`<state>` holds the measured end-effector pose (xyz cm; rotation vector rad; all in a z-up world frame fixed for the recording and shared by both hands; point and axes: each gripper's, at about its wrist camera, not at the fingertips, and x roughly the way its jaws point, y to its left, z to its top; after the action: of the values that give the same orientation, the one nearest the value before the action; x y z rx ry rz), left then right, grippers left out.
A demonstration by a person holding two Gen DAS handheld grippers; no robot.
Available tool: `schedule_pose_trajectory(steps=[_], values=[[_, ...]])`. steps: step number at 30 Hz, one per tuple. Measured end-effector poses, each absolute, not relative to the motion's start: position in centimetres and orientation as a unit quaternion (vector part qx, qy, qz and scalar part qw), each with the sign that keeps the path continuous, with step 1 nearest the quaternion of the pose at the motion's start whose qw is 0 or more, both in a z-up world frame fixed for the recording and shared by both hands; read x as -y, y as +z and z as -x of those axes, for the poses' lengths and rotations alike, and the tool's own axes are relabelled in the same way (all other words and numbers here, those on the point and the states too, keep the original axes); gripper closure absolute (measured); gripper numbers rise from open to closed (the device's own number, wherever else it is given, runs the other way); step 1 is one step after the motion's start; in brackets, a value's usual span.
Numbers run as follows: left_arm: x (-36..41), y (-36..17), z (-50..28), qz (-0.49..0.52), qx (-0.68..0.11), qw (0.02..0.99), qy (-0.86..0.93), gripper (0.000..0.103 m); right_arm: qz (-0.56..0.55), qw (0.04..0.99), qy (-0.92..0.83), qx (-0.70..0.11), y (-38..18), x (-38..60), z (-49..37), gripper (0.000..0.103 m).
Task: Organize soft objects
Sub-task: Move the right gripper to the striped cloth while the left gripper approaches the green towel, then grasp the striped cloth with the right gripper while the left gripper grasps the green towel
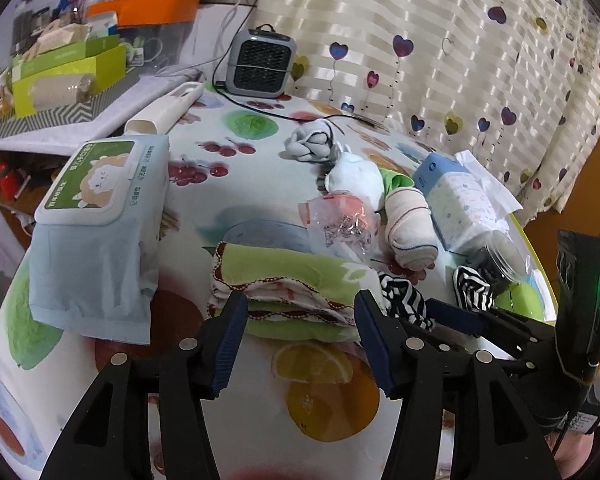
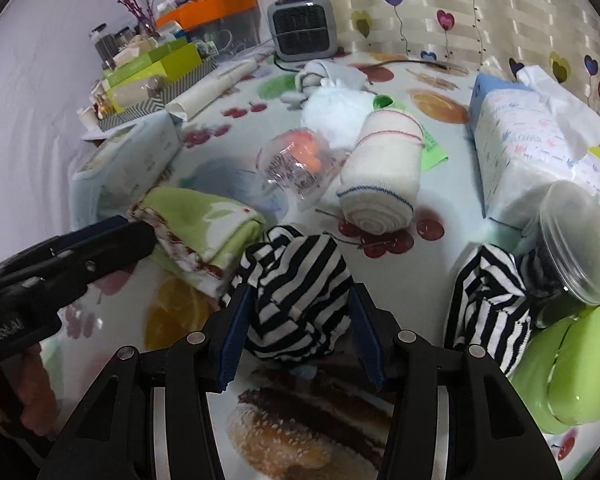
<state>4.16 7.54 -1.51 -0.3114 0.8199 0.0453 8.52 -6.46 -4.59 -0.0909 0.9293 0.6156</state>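
A folded green towel (image 1: 284, 280) with red trim lies on the fruit-print table (image 1: 204, 152). My left gripper (image 1: 300, 312) stands open, its tips at either side of the towel's near edge without pressing it. In the right wrist view my right gripper (image 2: 300, 312) is shut on a balled black-and-white striped cloth (image 2: 300, 280), which fills the gap between the blue pads. A second striped cloth (image 2: 484, 304) lies to the right by a clear jar (image 2: 576, 240). A rolled white sock (image 2: 380, 176) and a white sock ball (image 1: 354, 180) lie further back.
A wet-wipes pack (image 1: 96, 232) lies left of the towel and a tissue pack (image 1: 460, 204) at right. A crinkled plastic bag (image 1: 340, 220) sits mid-table, a grey heater (image 1: 260, 62) at the back, a green round thing (image 2: 568, 372) at near right. Cluttered boxes fill the left shelf.
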Motion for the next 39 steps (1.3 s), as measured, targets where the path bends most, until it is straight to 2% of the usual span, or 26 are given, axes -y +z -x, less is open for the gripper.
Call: schedule_pose_trajectory(steps=[1,3,14,20,31,39], values=[[-7.6,-1.5,-4.3,0.153,-0.397,0.905,0.024,0.048,0.044,0.849,0.289,-0.440,-4.6,6.5,-8.5,0.055],[-7.8,-1.5,-4.3,0.157,-0.395,0.905,0.025,0.048,0.049,0.852,0.284,-0.438,-4.5,6.6,-8.5,0.091],[-8.5,-1.8,-3.7,0.173,-0.396,0.901,0.026,0.048,0.044,0.880,0.280,-0.382,-0.9,6.9,-9.0,0.093],[-8.4,-2.1,-4.5,0.169,-0.401,0.900,0.020,0.047,0.052,0.864,0.284,-0.413,-2.2,5.8,-10.8,0.093],[-8.5,-0.8,-9.0,0.102,-0.384,0.918,0.015,0.044,0.055,0.853,0.278,-0.438,-3.7,6.8,-10.0,0.093],[-8.0,-2.3,-11.7,0.071,-0.413,0.908,0.019,0.044,0.054,0.843,0.288,-0.451,-4.4,7.1,-8.6,0.093]])
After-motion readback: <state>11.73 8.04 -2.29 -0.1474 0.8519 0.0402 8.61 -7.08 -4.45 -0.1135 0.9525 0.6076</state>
